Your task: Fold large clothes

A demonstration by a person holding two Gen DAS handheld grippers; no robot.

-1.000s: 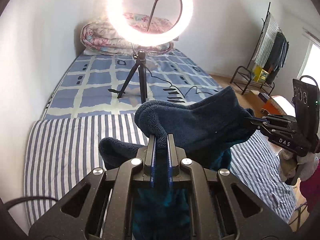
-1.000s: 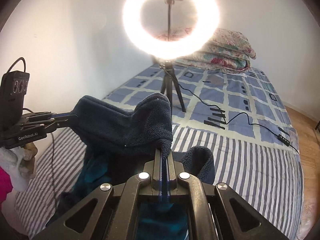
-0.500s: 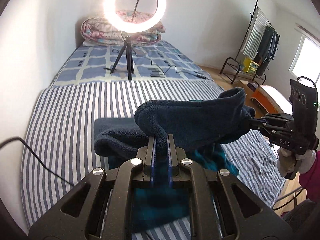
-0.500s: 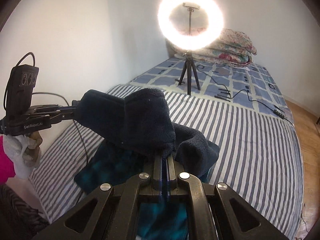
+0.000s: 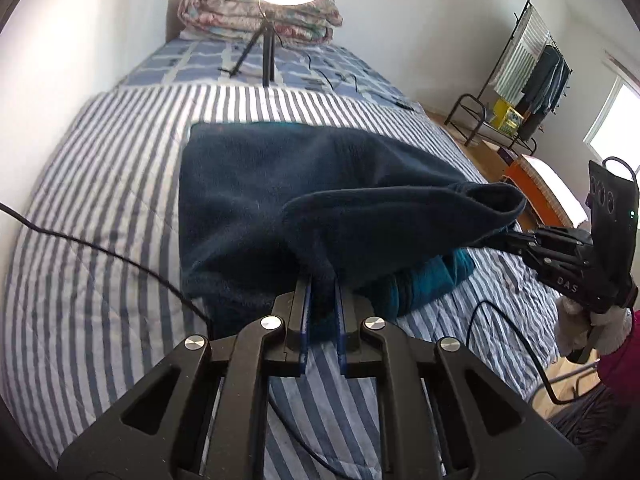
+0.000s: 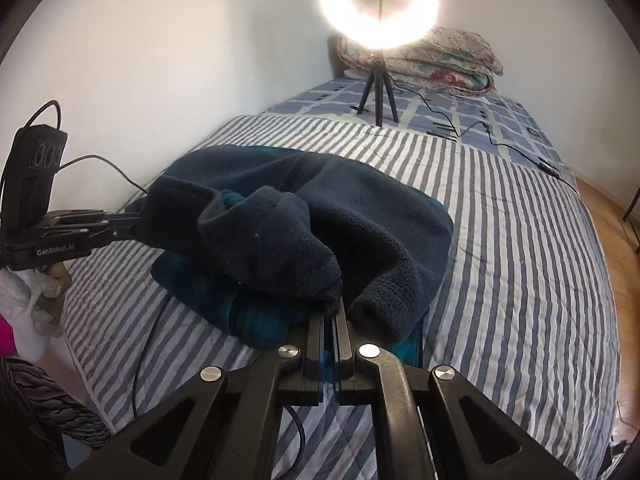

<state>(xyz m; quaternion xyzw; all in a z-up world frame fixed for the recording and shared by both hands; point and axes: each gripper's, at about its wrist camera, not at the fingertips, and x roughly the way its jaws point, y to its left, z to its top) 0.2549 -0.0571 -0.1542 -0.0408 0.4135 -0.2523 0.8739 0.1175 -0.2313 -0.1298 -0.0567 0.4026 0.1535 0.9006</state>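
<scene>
A dark navy fleece garment (image 5: 260,196) with a teal lining lies on the striped bedspread (image 5: 100,280); its far part rests flat, its near edge is lifted. My left gripper (image 5: 321,284) is shut on one near corner of the fleece. My right gripper (image 6: 331,312) is shut on the other near corner, and shows at the right of the left wrist view (image 5: 508,238). The left gripper shows at the left of the right wrist view (image 6: 132,220). The fleece (image 6: 320,216) sags between both grippers over the folded layer.
A lit ring light on a tripod (image 6: 378,80) stands farther up the bed, with cables (image 6: 480,128) trailing right. Folded quilts (image 6: 440,60) lie at the headboard. A clothes rack (image 5: 528,80) stands right of the bed. A white wall (image 6: 140,60) is on the left.
Both grippers have pulled back toward the foot of the bed and lowered, and the fleece's far part has come down flat on the striped bedspread.
</scene>
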